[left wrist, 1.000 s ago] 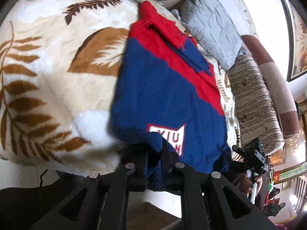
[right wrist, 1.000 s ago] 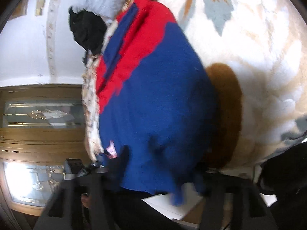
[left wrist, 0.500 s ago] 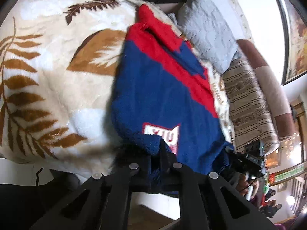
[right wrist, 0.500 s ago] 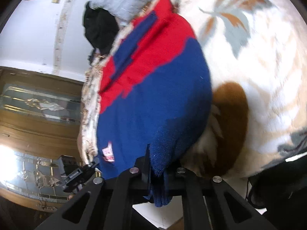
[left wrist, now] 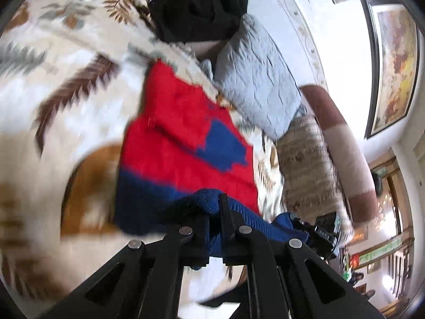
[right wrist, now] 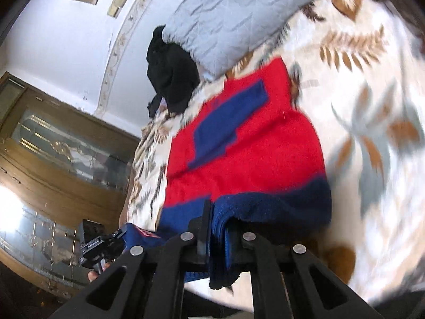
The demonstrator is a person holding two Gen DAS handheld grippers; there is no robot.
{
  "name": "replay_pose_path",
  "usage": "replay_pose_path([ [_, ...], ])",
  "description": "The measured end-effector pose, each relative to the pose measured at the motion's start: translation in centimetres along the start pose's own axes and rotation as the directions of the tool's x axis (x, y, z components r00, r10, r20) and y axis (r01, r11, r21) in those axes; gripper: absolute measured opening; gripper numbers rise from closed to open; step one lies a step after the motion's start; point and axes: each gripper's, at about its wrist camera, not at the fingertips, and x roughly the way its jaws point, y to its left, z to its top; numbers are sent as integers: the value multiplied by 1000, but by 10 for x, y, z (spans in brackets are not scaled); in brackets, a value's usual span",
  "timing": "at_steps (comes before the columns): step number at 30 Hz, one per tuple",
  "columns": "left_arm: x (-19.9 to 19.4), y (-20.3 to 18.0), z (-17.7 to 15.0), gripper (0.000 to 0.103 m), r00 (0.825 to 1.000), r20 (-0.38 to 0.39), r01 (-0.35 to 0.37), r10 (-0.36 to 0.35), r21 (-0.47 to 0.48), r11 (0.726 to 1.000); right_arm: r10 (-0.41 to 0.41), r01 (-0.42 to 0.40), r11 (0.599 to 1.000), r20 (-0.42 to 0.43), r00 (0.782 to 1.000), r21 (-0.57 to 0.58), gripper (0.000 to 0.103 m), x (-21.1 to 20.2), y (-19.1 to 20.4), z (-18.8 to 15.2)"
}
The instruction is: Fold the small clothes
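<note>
Two corners of one hem, each pinched. Left hand-held gripper (left wrist: 215, 207) pressed together on a bunched fold of the blue hem of the sweater (left wrist: 180, 138), knit wedged between the black fingers and spilling down behind them. Right hand-held gripper (right wrist: 217, 212) likewise clamped on the hem's other corner, thick blue edge doubled between its fingers with a ragged end hanging below. Blue band between the two grips held up off the bed and slack, sagging across towards the other gripper in each view. Small red-and-white label (right wrist: 144, 232) on that raised stretch, close to the left grip. Rest of the sweater flat on the blanket (left wrist: 66, 79): red upper part farther away, with a blue patch (left wrist: 223, 148) lying on it, and a dark blue strip between red and hem. Cream blanket with brown and grey leaf print, spread over the bed on both sides of the sweater. Beyond the red end, a grey quilted pillow (left wrist: 257, 79), touching or nearly touching the blanket's edge. Beside the pillow, a heap of black cloth (left wrist: 199, 8). Further along in the left view, a striped cushion (left wrist: 305, 164) and a brown-and-pink bolster (left wrist: 342, 143) against the white wall, with a framed painting (left wrist: 393, 61) above. In the right view, a wooden cabinet (right wrist: 53, 159) with glass panels past the bed's edge. Much blur over the blanket in both views.
</note>
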Motion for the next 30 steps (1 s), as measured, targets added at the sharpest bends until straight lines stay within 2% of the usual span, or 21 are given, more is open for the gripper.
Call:
replay_pose_path([
  [4,25,-1,64,6,999,36,13,-13,-16,1000,3,-3,1000,59,998,5,8,13,4,54],
  [11,93,21,148,6,998,61,-16,20,-61,998,-7,-2,998,147,989,60,8,69,-13,160],
  [14,123,41,169,6,997,47,-55,59,-91,994,-6,-13,995,182,983,102,8,92,-35,196],
  [16,140,56,175,6,995,30,-92,95,-106,990,10,-30,993,176,984,113,8,107,-49,212],
  [20,154,72,174,6,996,12,-82,85,-129,988,-79,79,997,118,990,5,13,129,-43,222],
  [21,154,72,173,6,997,11,-79,81,-134,988,-86,89,996,95,992,-25,16,134,-41,222],
  [22,151,70,173,6,997,15,-71,74,-130,989,-93,97,994,74,993,-42,35,138,-41,218],
  [23,150,68,173,6,997,17,-71,74,-124,990,-100,102,994,50,994,-48,70,142,-42,217],
  [24,147,66,173,6,997,20,-68,71,-120,990,-98,99,994,24,995,-49,82,149,-45,216],
  [27,143,62,174,6,998,28,-59,63,-117,991,-101,101,992,11,995,-80,84,164,-50,214],
  [30,142,58,174,6,997,31,-62,66,-115,991,-122,118,986,-33,992,-119,78,181,-48,214],
])
